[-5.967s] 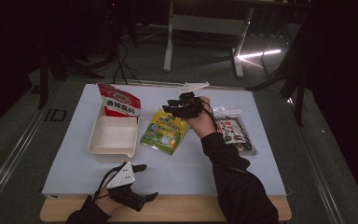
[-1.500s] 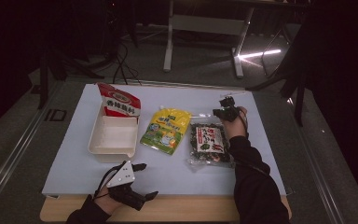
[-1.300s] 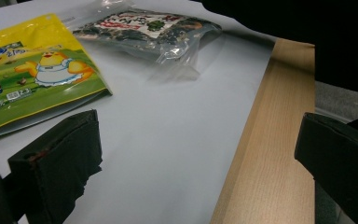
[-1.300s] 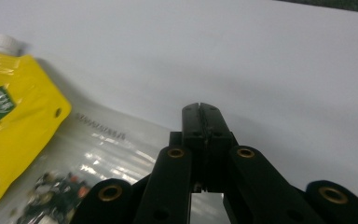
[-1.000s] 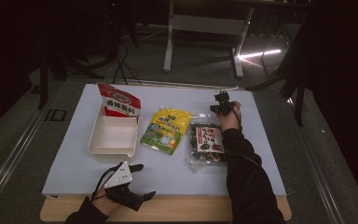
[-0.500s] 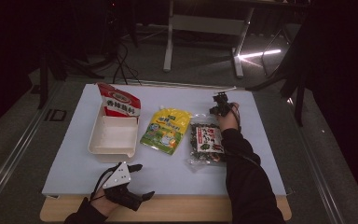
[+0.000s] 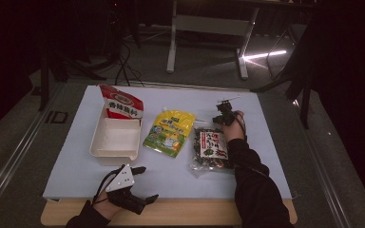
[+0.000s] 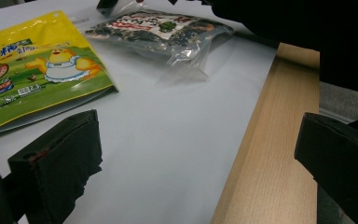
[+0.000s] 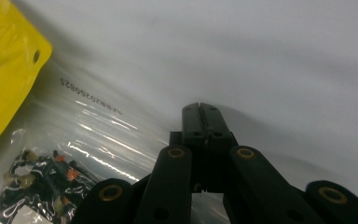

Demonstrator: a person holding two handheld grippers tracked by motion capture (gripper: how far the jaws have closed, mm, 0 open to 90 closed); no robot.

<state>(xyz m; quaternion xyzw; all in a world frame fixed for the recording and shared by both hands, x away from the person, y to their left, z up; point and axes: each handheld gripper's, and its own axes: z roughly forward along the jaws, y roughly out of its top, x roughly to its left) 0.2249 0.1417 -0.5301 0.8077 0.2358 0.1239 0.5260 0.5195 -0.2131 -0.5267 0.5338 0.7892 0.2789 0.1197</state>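
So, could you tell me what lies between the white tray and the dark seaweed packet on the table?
The yellow pouch lies flat between the white tray and the dark seaweed packet, touching neither; this shows in the high view.

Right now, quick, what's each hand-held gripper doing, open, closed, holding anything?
Left hand-held gripper: open, holding nothing, at the table's near edge.
Right hand-held gripper: closed at the clear seaweed packet's top edge; grip on it cannot be told.

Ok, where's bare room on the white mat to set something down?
Free: the near strip between the left tool and the clear seaweed bag, and the far strip behind the yellow pouch. Crowded: the middle row from the white rectangular tray to the right tool.
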